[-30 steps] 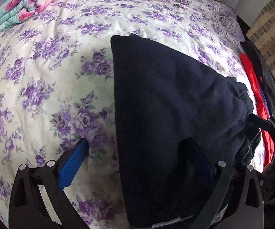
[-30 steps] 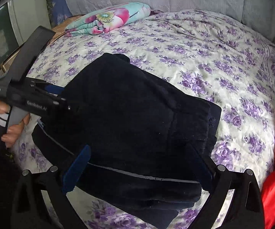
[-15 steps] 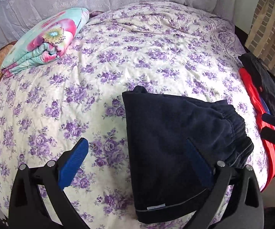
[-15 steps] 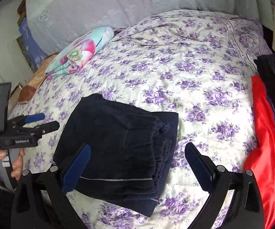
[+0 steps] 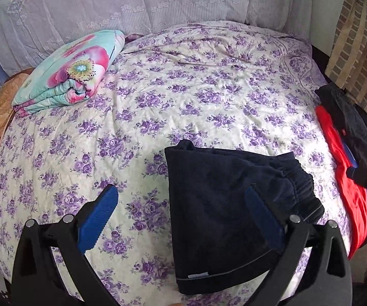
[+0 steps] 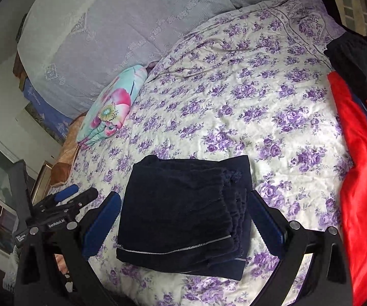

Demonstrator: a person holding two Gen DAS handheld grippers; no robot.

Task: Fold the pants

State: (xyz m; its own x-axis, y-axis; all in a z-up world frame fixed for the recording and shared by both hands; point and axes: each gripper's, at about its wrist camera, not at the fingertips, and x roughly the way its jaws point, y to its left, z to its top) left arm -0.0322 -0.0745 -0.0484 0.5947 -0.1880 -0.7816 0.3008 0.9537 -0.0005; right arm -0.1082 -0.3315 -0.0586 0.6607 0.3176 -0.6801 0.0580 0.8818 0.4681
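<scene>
left wrist view: navy pants [image 5: 224,211] lie folded in a compact stack near the bed's [image 5: 209,97] front edge; folding looks finished. the left gripper [image 5: 181,214] hangs above, spread wide, holding nothing.
right wrist view: the right gripper [image 6: 183,219] gapes empty, the pants [image 6: 183,211] between its fingers, untouched.

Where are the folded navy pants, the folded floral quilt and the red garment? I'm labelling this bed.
folded navy pants [image 6: 181,204], right wrist view, top layer's middle
folded floral quilt [image 5: 74,76], left wrist view, pink flower print
red garment [image 6: 356,178], right wrist view, its middle
</scene>
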